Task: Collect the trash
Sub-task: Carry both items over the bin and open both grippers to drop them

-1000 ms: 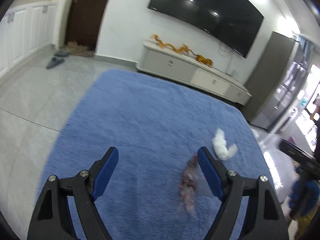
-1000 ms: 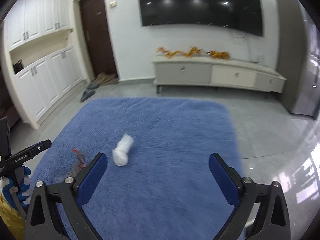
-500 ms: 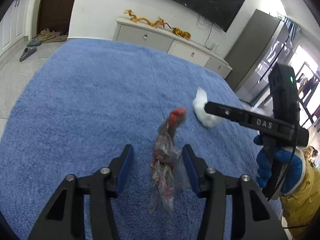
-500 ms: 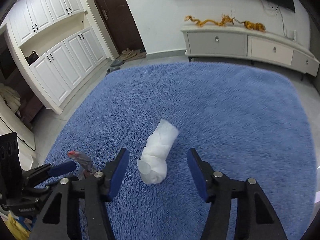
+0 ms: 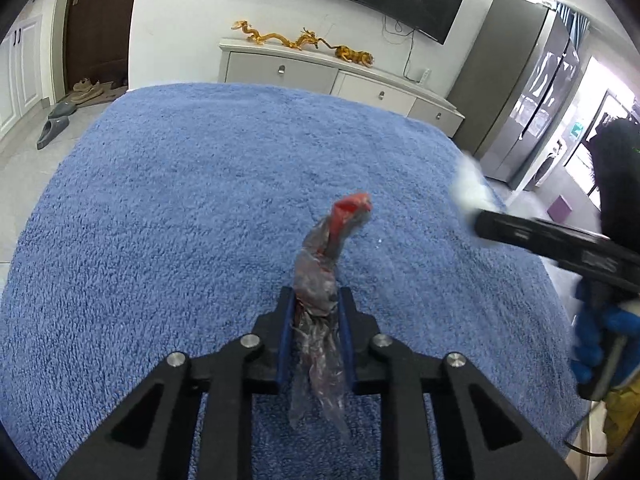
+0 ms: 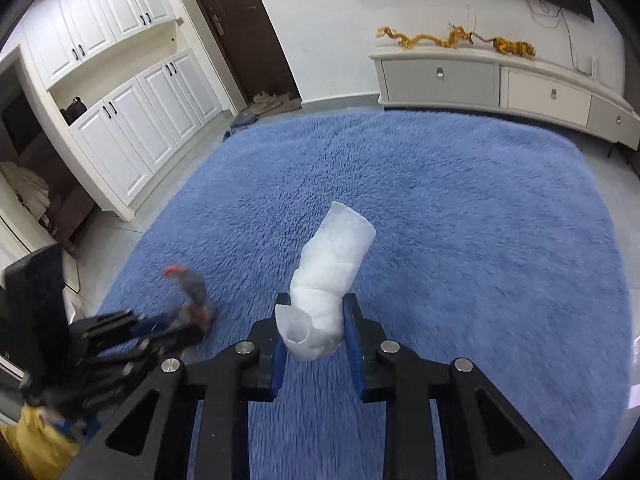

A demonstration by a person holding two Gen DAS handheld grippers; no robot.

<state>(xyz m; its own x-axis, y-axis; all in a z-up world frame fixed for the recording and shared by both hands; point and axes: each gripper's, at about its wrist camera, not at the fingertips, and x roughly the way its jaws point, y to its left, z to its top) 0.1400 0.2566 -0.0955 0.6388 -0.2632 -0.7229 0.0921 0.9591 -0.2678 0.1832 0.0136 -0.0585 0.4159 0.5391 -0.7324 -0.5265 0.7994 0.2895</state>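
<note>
A crumpled clear plastic wrapper [image 5: 320, 276] with a red tip stands up between the blue pads of my left gripper [image 5: 316, 300], whose jaws are closing tight on it just above the blue rug [image 5: 180, 200]. In the right wrist view a white crumpled tissue roll [image 6: 332, 268] sits between the pads of my right gripper [image 6: 316, 308]; its jaws are closing and the pads press on the roll's lower part. The left gripper [image 6: 172, 324] with the wrapper [image 6: 192, 288] shows blurred at that view's left. The right tool's black body [image 5: 560, 244] crosses the left wrist view's right side.
The rug [image 6: 480, 220] covers most of the tiled floor. A low white TV cabinet [image 5: 320, 68] lines the far wall, white cupboards [image 6: 132, 120] the left wall, and a fridge [image 5: 528, 80] stands at the right. Grey slippers [image 5: 54, 128] lie near the door. A blue-gloved hand [image 5: 600, 340] holds the right tool.
Both grippers came down toward the rug and went from wide open to closed, the left on the plastic wrapper, the right on the white tissue roll. The wrapper now stands up off the rug.
</note>
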